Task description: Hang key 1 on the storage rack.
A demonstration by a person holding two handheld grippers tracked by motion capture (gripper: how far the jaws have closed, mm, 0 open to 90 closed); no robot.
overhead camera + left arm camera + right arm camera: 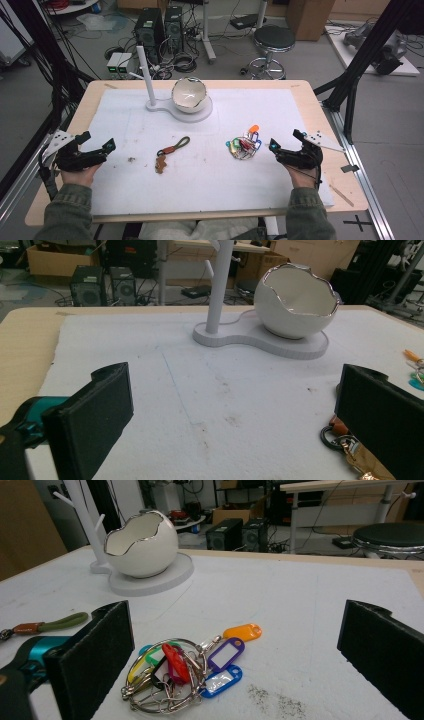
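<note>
A bunch of coloured key tags on metal rings (244, 143) (192, 670) lies right of the mat's middle. A key on a green and brown strap (170, 151) (350, 450) lies left of middle. A white egg-shaped bowl (189, 94) (296, 302) (141, 544) sits on a white base with an upright post (146, 75) at the back. My left gripper (95, 145) (235, 425) rests open at the mat's left edge, nothing between its jaws. My right gripper (286, 141) (235, 660) stands open just right of the key tags, which lie ahead of its left jaw.
A white mat (210, 165) covers most of the wooden table (320, 100). Dark specks mark the mat near the tags (275, 700). Beyond the far edge stand a black stool (273, 40), computer towers (150, 27) and cables. Black frame bars (370, 45) rise at the right.
</note>
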